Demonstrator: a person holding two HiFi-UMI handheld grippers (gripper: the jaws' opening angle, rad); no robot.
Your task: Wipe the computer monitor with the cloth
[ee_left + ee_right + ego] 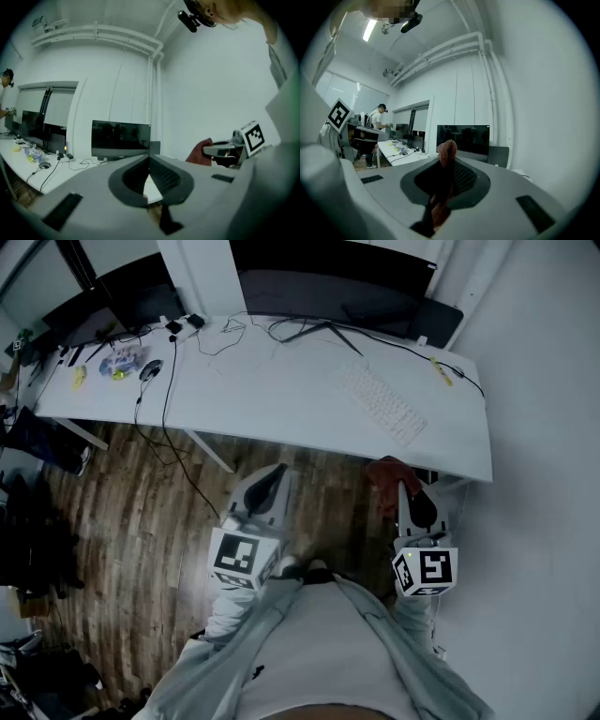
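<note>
The right gripper (450, 161) has its fingers (465, 178) clamped on the cloth (446, 150). The reddish fabric is bunched in the slot between them, and a rounded fold pokes up past the fingertips. In the head view the cloth (383, 473) shows as a dark red wad at the tip of the right gripper (406, 491).

The left gripper (150, 158) has its fingers (167, 176) together at the tips, with nothing between them. Only a narrow wedge of gap opens further back.

Both grippers are held over the wooden floor (122, 521), short of the near edge of the white counter (281, 399). The monitor (463, 139) stands dark at the far side of the counter, straight beyond the right fingers and well apart from them. In the left gripper view the monitor (121, 136) is beyond the fingers and slightly to their left.

A keyboard (384, 404) lies on the counter just ahead of the right fingers. Loose cables (169, 399) and a mouse (150, 369) are far off to the left of the left fingers.
</note>
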